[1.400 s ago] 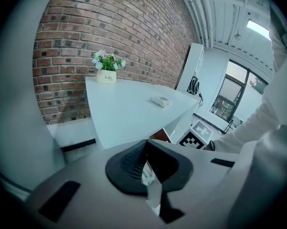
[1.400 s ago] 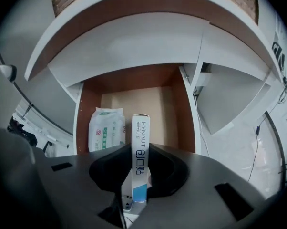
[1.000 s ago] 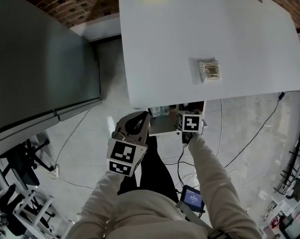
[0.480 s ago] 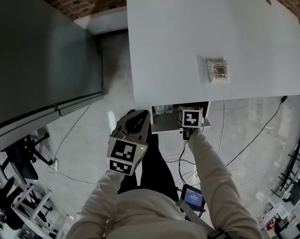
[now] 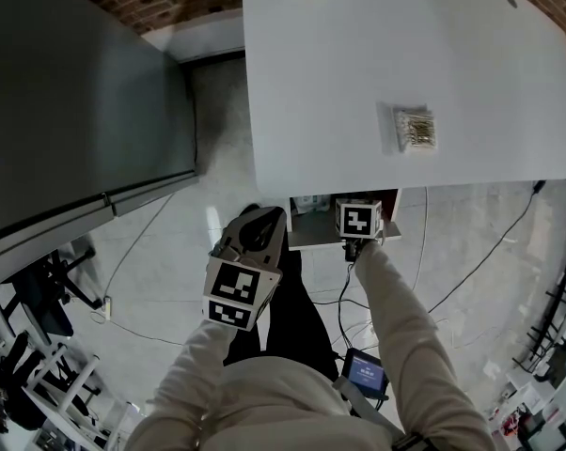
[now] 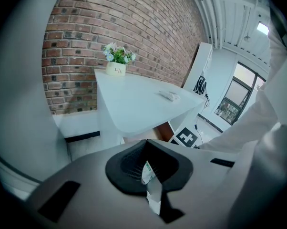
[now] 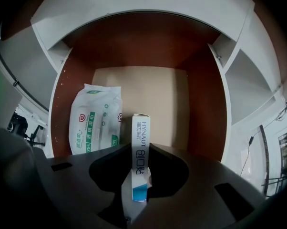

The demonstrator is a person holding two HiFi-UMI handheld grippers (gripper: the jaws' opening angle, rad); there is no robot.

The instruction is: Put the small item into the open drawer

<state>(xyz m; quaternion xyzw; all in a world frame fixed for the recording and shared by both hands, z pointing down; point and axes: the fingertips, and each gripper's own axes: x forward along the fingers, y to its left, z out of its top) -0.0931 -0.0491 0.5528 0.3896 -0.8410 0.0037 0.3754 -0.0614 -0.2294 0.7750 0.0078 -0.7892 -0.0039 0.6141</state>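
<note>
The open drawer (image 5: 311, 231) sticks out from under the white table (image 5: 358, 83). In the right gripper view I look down into it, its pale floor (image 7: 150, 87) between brown walls. My right gripper (image 7: 140, 152) is shut on a narrow white and blue box (image 7: 139, 142), held upright over the drawer's near end. In the head view that gripper (image 5: 358, 222) sits at the drawer's front right. My left gripper (image 5: 262, 222) hangs lower left of the drawer. Its jaws are closed on a thin white packet (image 6: 151, 185) with green print.
A pack of wet wipes (image 7: 95, 120) lies at the drawer's left side. A clear packet of swabs (image 5: 416, 128) rests on the table near its front edge, and a flower pot (image 6: 117, 67) stands at the far end. A grey cabinet (image 5: 76, 111) is on the left; cables (image 5: 471, 271) cross the floor.
The head view has shifted a little, so the table sits slightly higher and further right. The right gripper stays over the drawer with the box; the left gripper has hardly moved.
</note>
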